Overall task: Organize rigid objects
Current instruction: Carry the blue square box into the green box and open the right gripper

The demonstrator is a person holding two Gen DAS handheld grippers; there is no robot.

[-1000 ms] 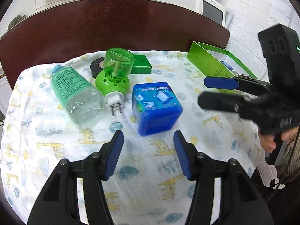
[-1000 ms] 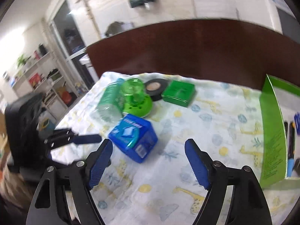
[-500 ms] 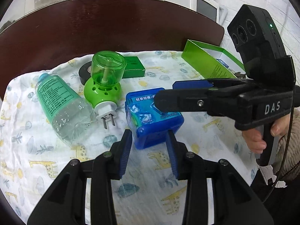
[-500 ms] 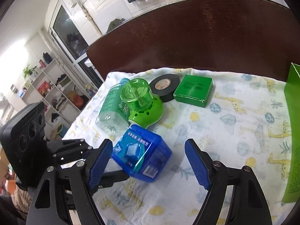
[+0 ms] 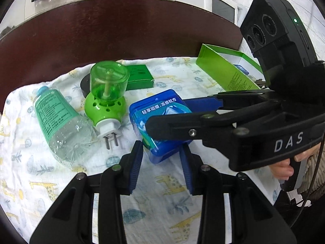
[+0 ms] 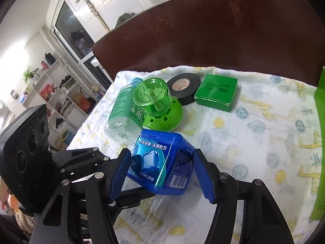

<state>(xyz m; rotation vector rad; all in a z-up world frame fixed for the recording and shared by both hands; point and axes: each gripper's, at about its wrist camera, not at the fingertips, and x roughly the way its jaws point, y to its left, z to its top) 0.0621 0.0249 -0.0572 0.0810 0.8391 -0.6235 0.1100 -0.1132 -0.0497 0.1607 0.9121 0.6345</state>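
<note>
Blue gum box (image 6: 162,162) lies near mid-cloth (image 6: 254,142), between the right gripper (image 6: 161,174) pads. Jaws have just been closing; gaps remain on both sides. Left gripper (image 5: 161,162) is narrow, tips at the box's near corner, holding nothing. At 11 o'clock sits the green plug-in vaporizer (image 6: 158,105). Open cloth lies at 3 o'clock toward the green carton (image 6: 320,142).
</note>
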